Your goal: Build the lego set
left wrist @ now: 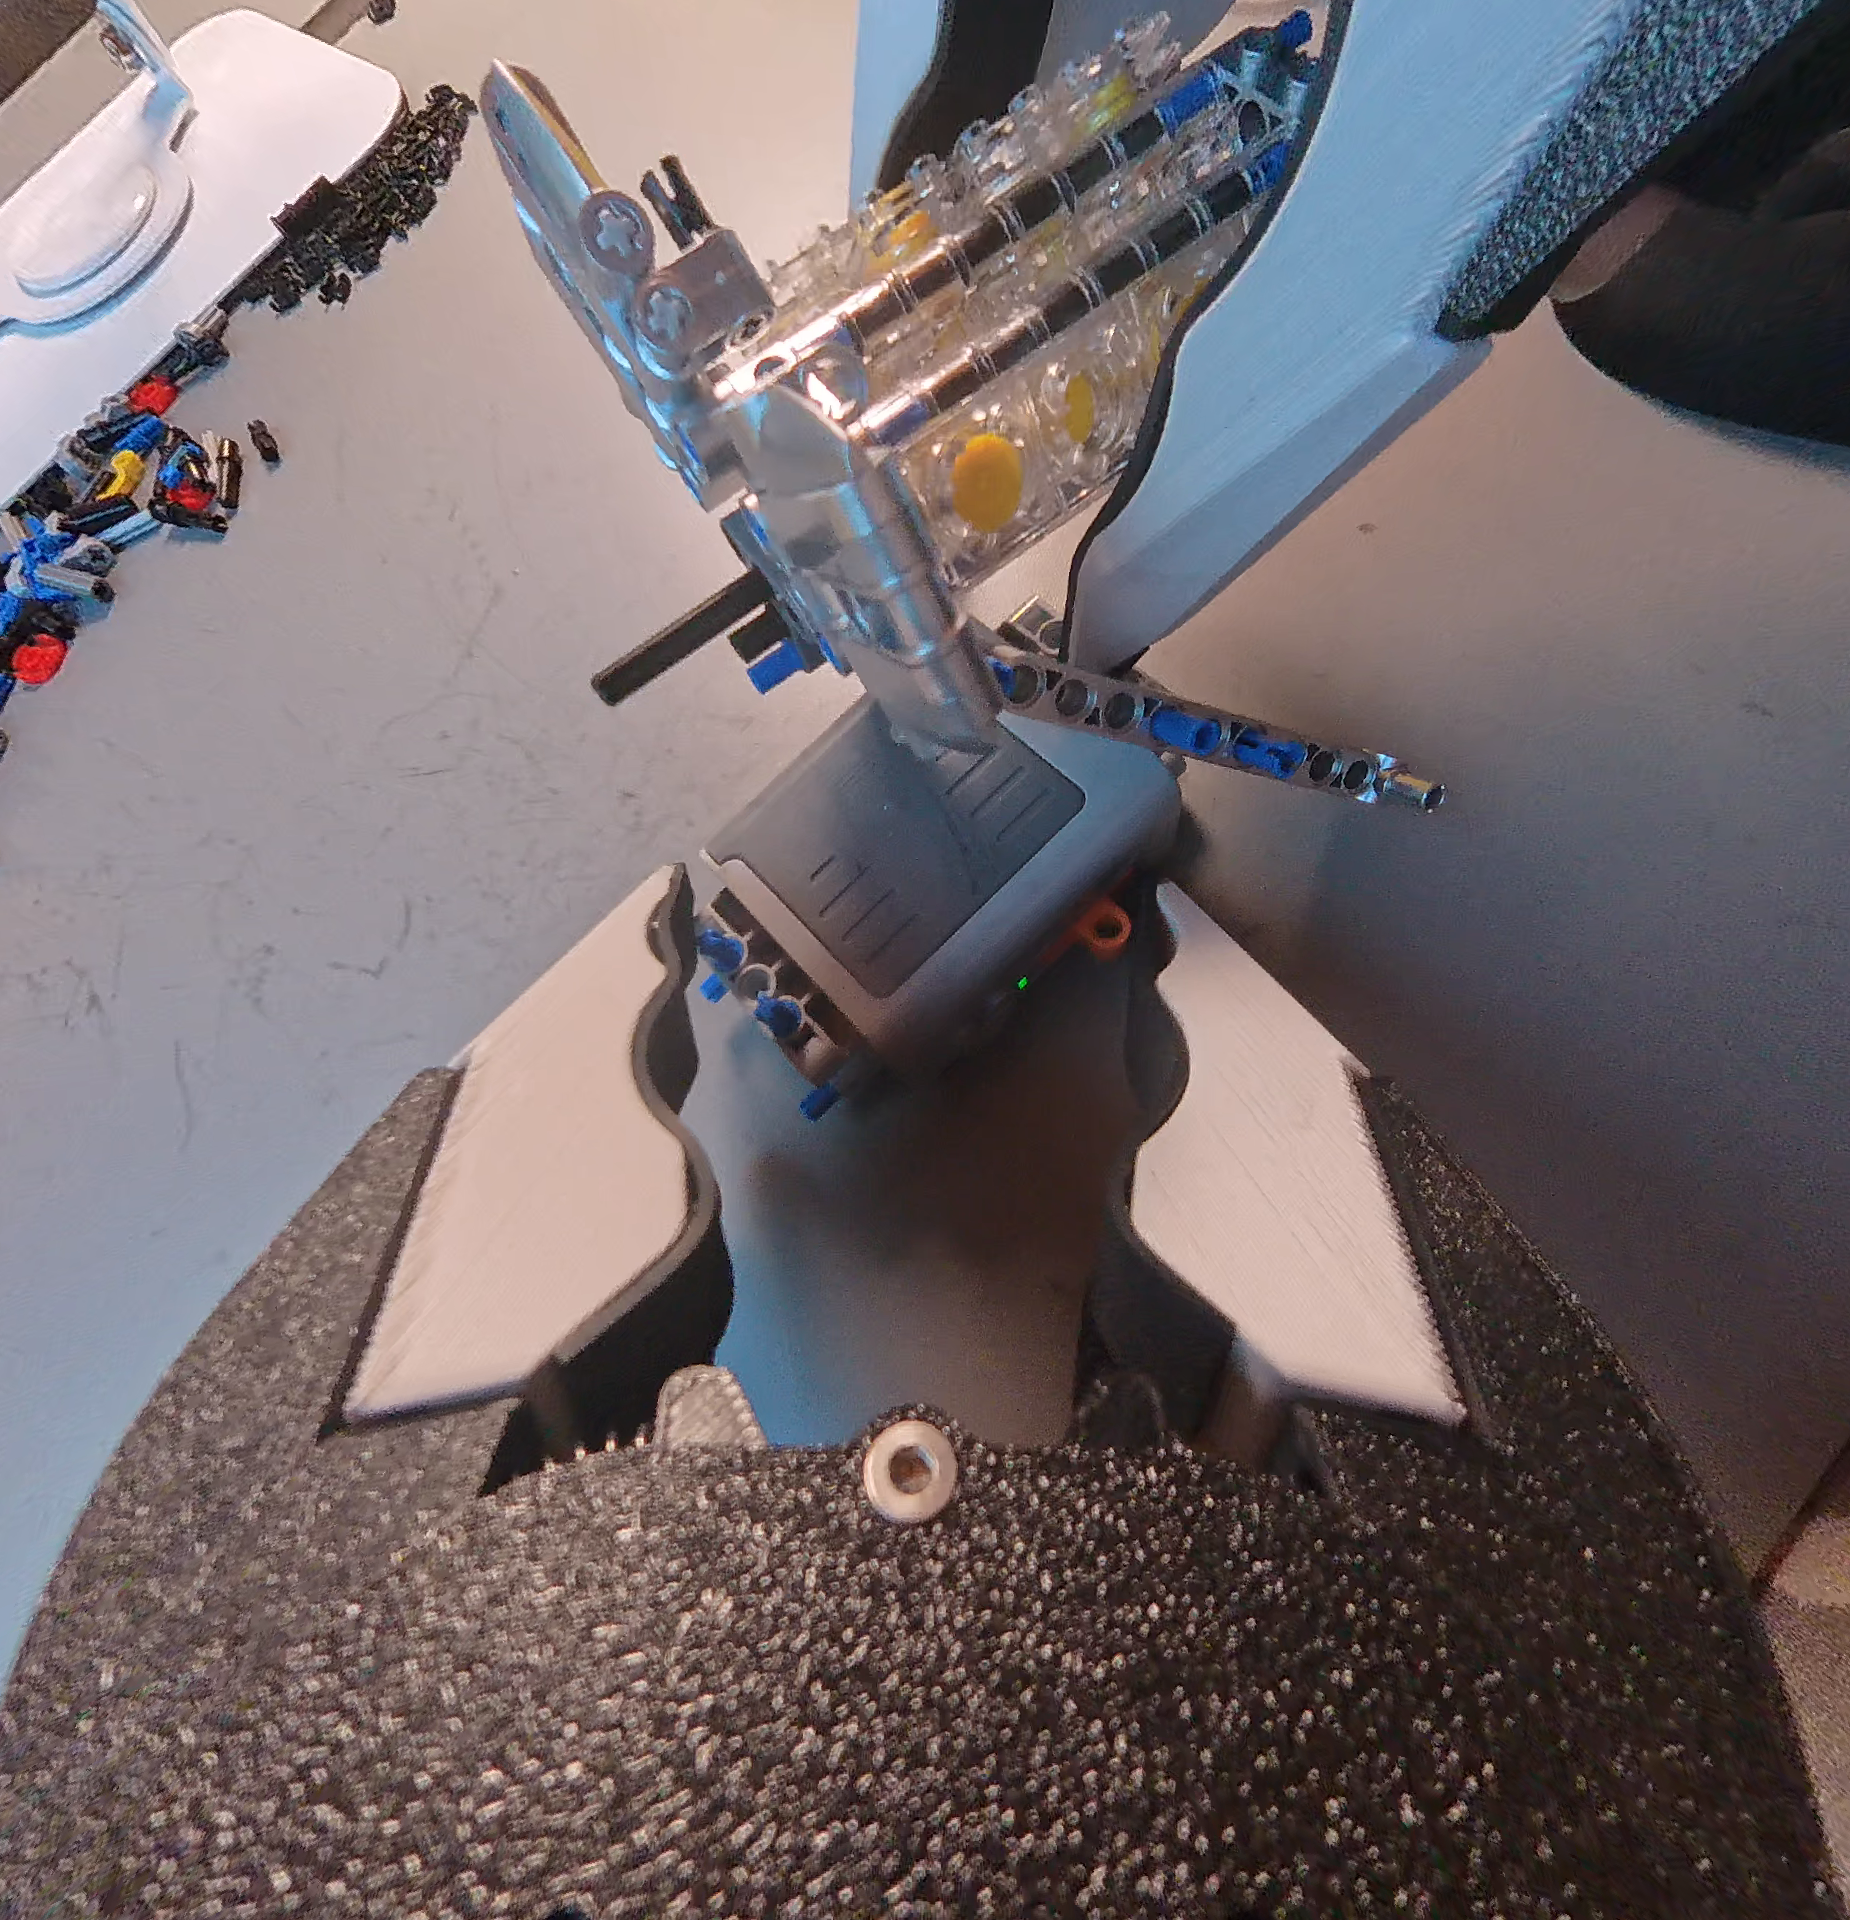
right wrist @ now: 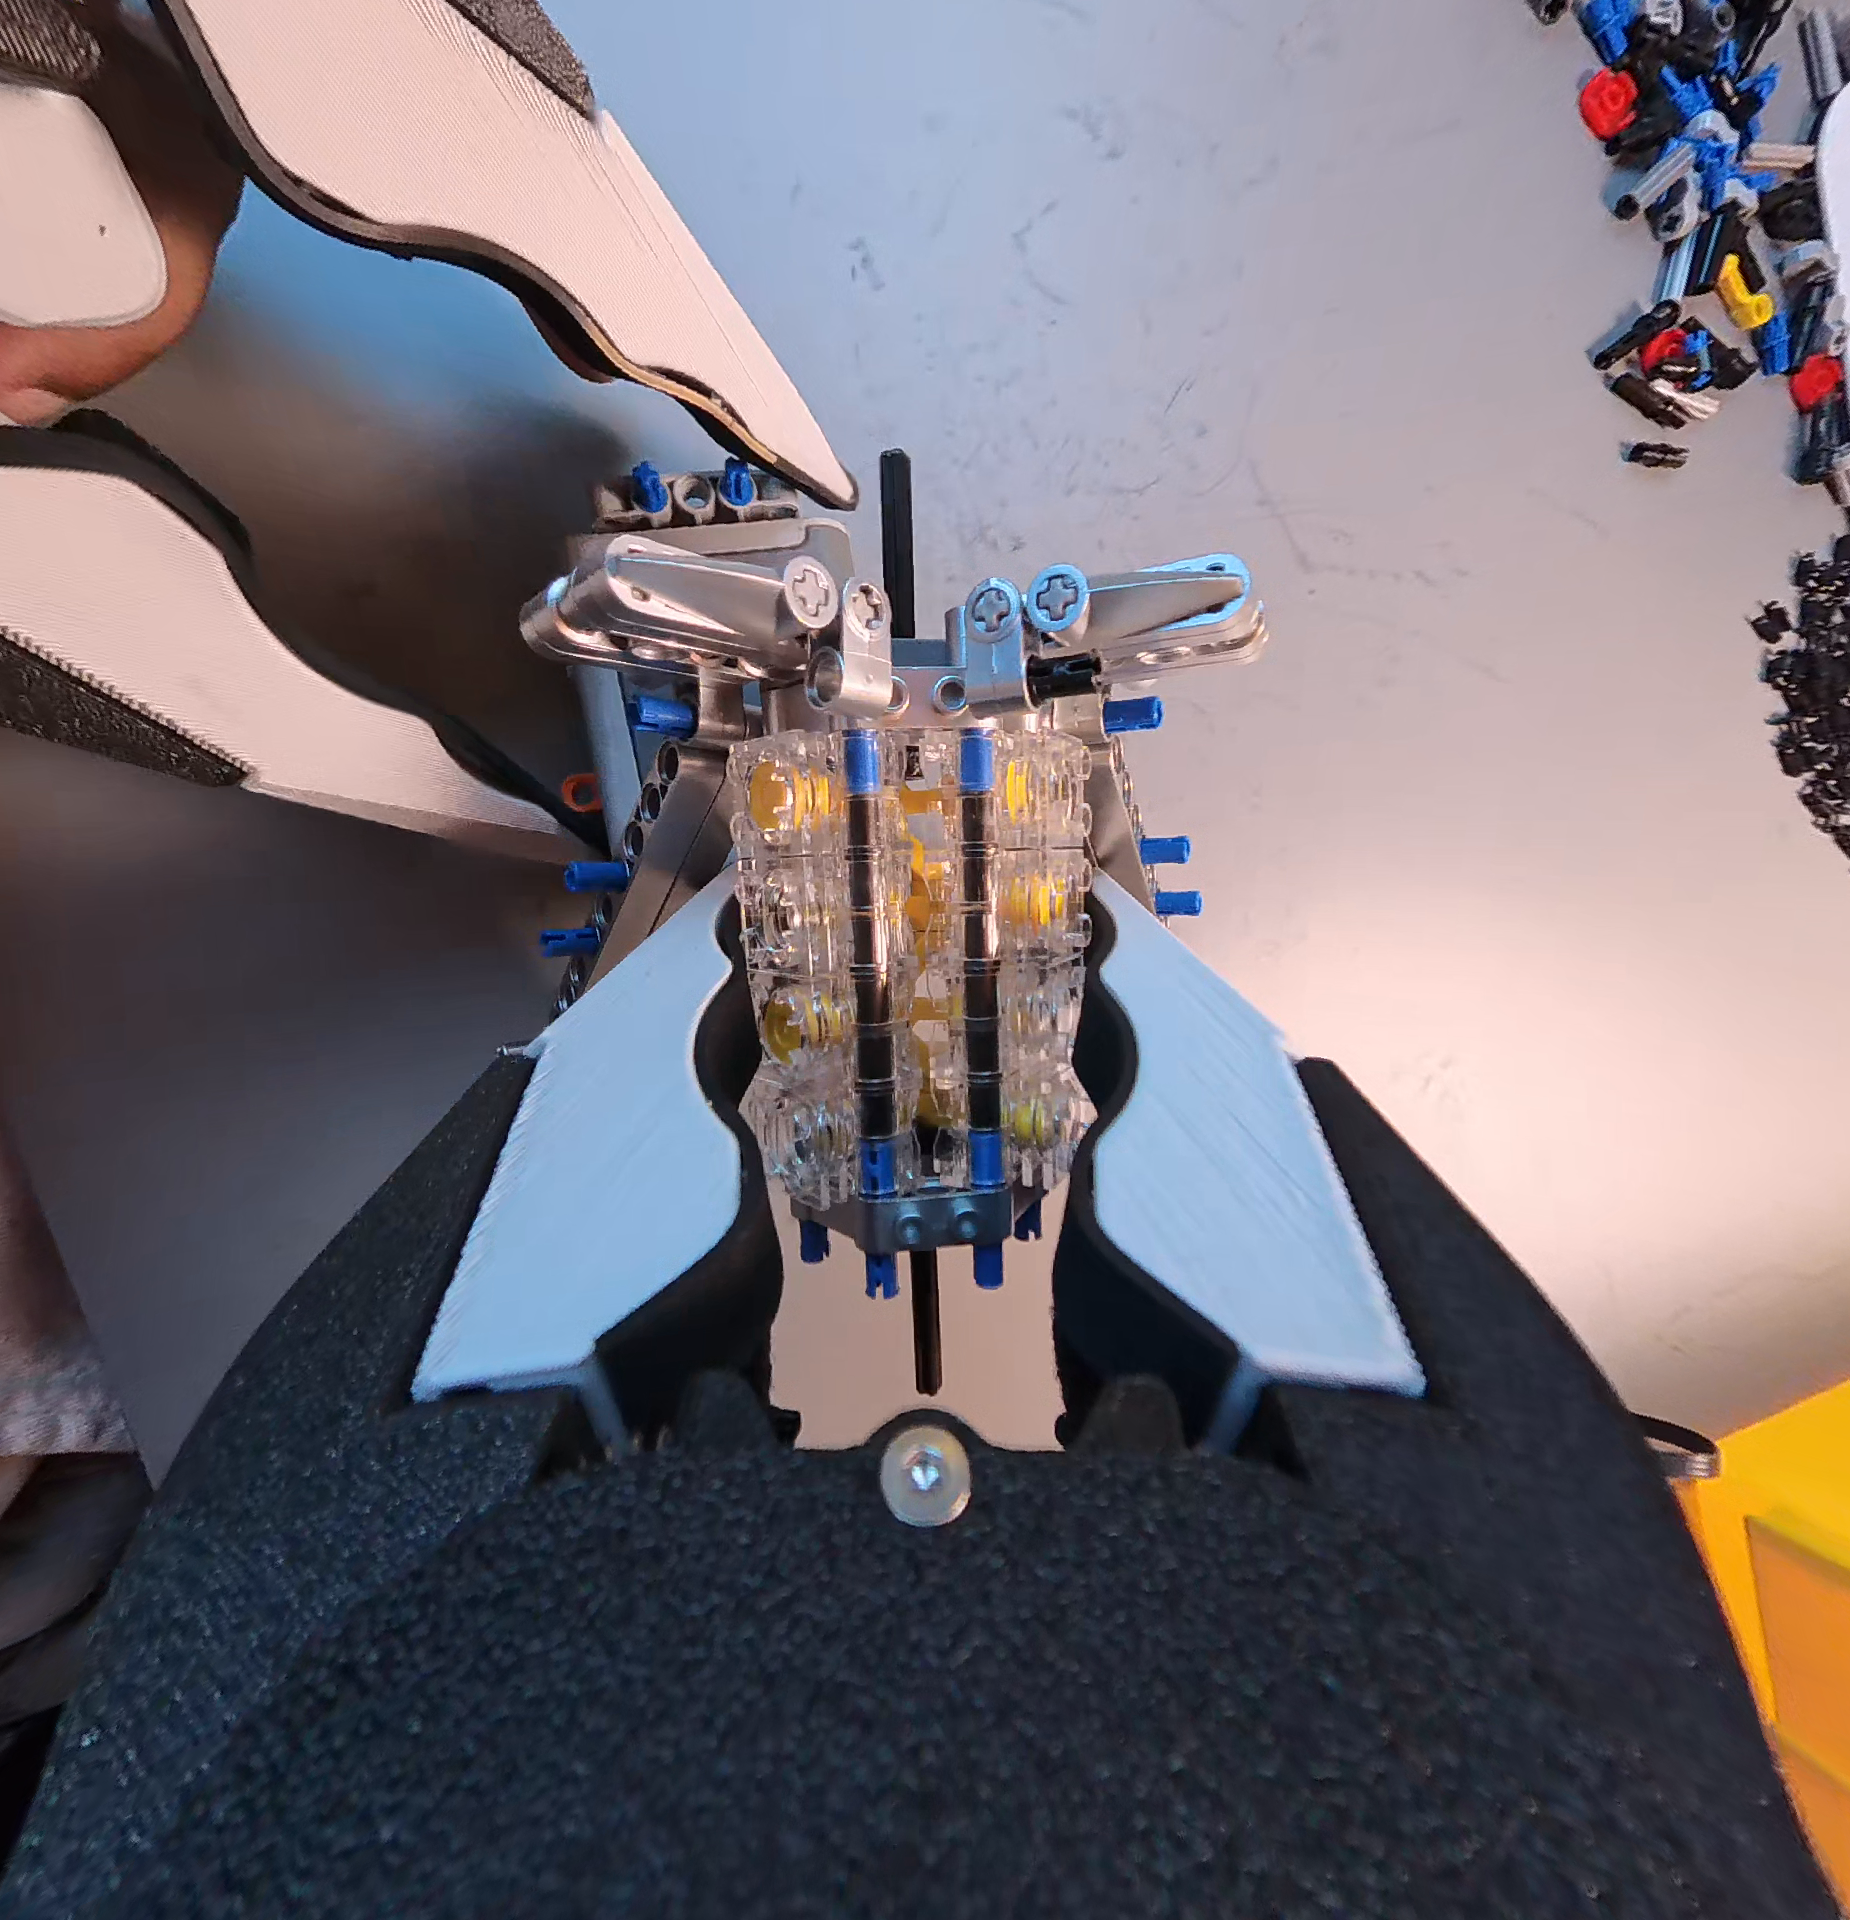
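Observation:
A toy-brick engine model has a clear block (right wrist: 916,956) with yellow discs and two black axles, silver levers (right wrist: 692,603) at its far end, and a grey box (left wrist: 931,883) attached. My right gripper (right wrist: 916,914) is shut on the clear block's sides; it also shows in the left wrist view, where its fingers (left wrist: 1264,395) clamp the block (left wrist: 1014,416) from above. My left gripper (left wrist: 921,914) is shut on the grey box, one finger on each side. In the right wrist view it (right wrist: 708,665) reaches in from the upper left. The model is held above the grey table (left wrist: 381,831).
A pile of small blue, black and red parts (left wrist: 79,520) lies at the left beside a white tray (left wrist: 121,208), with a heap of black pins (left wrist: 381,197). In the right wrist view the parts pile (right wrist: 1710,208) and pins (right wrist: 1835,727) are at the right. A yellow box (right wrist: 1794,1610) is at the lower right.

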`<action>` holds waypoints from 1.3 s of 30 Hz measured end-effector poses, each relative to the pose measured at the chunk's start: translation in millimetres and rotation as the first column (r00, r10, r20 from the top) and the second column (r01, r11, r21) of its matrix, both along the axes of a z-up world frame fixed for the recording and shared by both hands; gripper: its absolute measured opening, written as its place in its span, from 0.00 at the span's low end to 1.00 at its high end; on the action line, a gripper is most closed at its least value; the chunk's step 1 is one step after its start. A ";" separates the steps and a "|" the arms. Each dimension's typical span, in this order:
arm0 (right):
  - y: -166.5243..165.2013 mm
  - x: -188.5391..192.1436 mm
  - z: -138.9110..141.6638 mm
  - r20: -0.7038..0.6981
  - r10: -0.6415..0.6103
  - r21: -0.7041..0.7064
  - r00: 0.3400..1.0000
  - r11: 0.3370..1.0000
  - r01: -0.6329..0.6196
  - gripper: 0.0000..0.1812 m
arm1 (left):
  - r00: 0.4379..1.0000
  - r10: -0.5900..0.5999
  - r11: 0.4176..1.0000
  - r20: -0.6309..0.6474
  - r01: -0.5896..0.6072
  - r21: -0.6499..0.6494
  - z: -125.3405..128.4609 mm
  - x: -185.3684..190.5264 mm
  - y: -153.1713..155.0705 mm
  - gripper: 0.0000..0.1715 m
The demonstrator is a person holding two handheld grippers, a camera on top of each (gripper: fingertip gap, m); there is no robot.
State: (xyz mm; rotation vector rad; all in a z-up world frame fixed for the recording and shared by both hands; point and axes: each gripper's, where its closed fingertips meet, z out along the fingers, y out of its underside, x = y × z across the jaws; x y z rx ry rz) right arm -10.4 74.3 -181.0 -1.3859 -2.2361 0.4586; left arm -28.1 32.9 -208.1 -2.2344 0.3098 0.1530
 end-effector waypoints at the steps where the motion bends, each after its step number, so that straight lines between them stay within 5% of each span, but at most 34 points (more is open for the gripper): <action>1: -0.1 -0.1 0.1 -0.004 -0.003 0.000 1.000 1.000 0.003 0.32 | 1.000 0.000 1.000 -0.001 0.000 0.001 0.1 -0.3 -0.7 0.47; 23: -1.8 0.7 0.0 -0.032 -0.019 0.002 0.999 1.000 0.019 0.32 | 1.000 -0.025 1.000 0.000 0.025 -0.002 0.0 0.0 -5.2 0.46; 28: -1.1 2.5 1.4 -0.042 -0.003 0.001 0.999 1.000 0.003 0.32 | 0.990 -0.091 0.996 0.108 0.089 0.020 15.8 3.7 -11.9 0.51; 32: 2.0 8.3 17.9 -0.064 0.036 -0.063 0.997 0.997 -0.040 0.32 | 0.970 -0.224 0.974 0.097 0.226 -0.015 30.8 -18.3 -29.1 0.40; 39: -12.1 4.7 32.6 0.029 0.189 -0.124 0.982 0.975 -0.184 0.32 | 0.827 -0.557 0.811 0.080 0.562 -0.161 -3.5 -20.8 -31.2 0.28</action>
